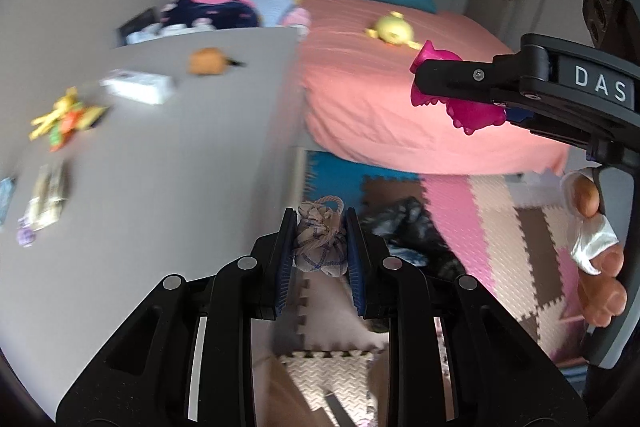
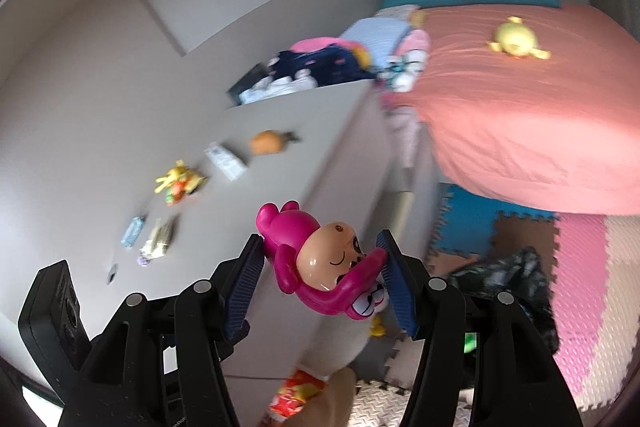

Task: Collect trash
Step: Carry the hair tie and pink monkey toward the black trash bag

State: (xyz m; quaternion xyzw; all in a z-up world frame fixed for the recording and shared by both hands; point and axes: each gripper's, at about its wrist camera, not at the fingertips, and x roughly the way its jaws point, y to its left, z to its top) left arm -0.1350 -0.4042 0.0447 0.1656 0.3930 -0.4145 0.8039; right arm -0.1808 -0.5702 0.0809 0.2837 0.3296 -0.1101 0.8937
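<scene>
My left gripper (image 1: 320, 247) is shut on a small checked cloth pouch (image 1: 320, 245) with a rope loop, held in the air beside the grey table (image 1: 180, 147). My right gripper (image 2: 320, 263) is shut on a magenta plastic figure toy (image 2: 324, 263); it also shows in the left wrist view (image 1: 460, 99), raised over the bed's edge. On the table lie wrappers (image 1: 46, 201), a white box (image 1: 138, 87), a yellow-orange toy (image 1: 64, 119) and an orange plush (image 1: 208, 61). A black trash bag (image 1: 404, 227) lies on the floor below my left gripper.
A bed with a pink sheet (image 1: 400, 87) stands to the right, with a yellow plush (image 1: 394, 29) on it. Coloured foam mats (image 1: 500, 219) cover the floor. Clothes are piled (image 1: 216, 11) behind the table. A red-yellow packet (image 2: 298, 391) lies low in the right wrist view.
</scene>
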